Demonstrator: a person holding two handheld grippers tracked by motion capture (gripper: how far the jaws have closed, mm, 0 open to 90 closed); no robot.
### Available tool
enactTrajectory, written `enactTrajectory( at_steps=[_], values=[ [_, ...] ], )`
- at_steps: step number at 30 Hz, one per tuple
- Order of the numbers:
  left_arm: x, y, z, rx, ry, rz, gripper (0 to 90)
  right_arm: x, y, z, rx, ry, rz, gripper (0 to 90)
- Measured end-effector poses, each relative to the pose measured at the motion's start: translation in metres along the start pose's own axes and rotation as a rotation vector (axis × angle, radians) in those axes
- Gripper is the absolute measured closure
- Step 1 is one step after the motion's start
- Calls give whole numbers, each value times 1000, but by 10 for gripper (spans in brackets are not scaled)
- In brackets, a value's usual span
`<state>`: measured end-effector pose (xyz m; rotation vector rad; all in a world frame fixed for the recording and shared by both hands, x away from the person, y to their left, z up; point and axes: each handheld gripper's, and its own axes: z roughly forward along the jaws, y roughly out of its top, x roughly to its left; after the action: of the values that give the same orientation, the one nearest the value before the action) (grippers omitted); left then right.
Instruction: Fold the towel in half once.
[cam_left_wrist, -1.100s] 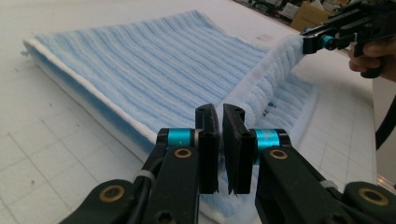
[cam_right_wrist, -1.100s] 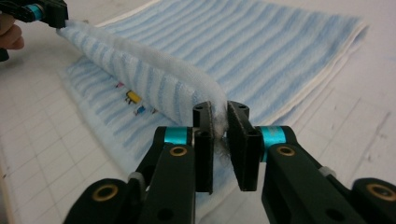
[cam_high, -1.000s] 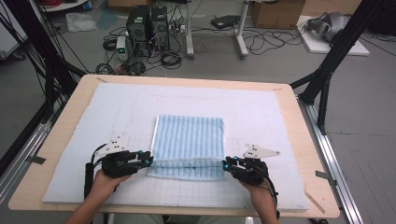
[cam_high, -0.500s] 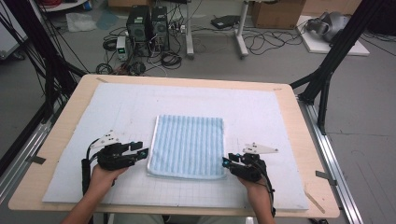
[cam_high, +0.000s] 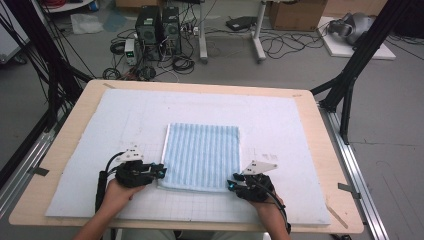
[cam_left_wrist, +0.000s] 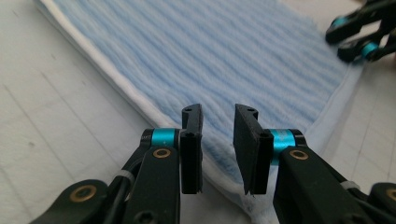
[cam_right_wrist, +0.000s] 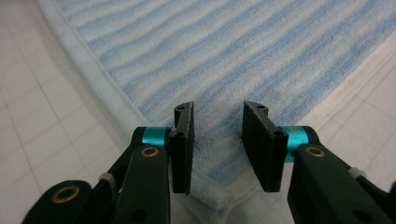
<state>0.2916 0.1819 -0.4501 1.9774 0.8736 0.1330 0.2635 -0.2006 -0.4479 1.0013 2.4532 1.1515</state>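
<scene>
We are hovering both grippers, left gripper just narrowed and right gripper parted, gripping nothing, over the near corners of the folded blue striped terry towel lying mid-table, to pinch them.

one towel (folded), two hand-held grippers

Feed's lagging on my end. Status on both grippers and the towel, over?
Left gripper at the towel's near left corner, jaws just closing, gap showing. Right gripper at the near right corner, jaws apart. Towel folded flat on the white mat. Nothing in the way.
</scene>
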Motion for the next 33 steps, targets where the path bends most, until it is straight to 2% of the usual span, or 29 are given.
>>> enactTrajectory(
  at_steps=[2, 5, 8, 12, 15, 19, 21, 23, 27, 29, 31, 33],
  values=[
    [-5, -1, 1, 27, 11, 30, 742, 2, 0, -1, 14, -12, -21, 630],
    [-11, -3, -3, 59, -1, 55, 771, 1, 1, -4, 37, -19, -35, 623],
    [-18, -5, -7, 78, 2, 111, 775, 0, 0, -7, 45, -11, -36, 602],
    [-22, -6, -10, 89, -9, 131, 784, -1, 0, -8, 56, -9, -37, 577],
    [-16, -4, -10, 53, 15, 101, 696, -4, 1, -9, 35, 3, -7, 537],
    [-2, 5, -11, -53, 51, 54, 628, -14, 8, -10, -92, 3, 75, 559],
    [4, 10, -13, -106, 120, 91, 583, -20, 13, -7, -106, -14, 96, 593],
    [11, 16, -12, -120, 130, 92, 590, -26, 16, -1, -92, -46, 116, 631],
    [25, 25, -3, -135, 122, 49, 607, -39, 20, 12, -76, -96, 152, 671],
    [29, 25, 0, -137, 141, 48, 616, -42, 19, 17, -31, -117, 132, 684],
    [30, 23, 0, -129, 147, 58, 616, -40, 17, 16, -17, -139, 96, 686],
    [31, 19, -2, -157, 141, 50, 603, -40, 17, 13, 15, -169, 84, 682]
  ],
)
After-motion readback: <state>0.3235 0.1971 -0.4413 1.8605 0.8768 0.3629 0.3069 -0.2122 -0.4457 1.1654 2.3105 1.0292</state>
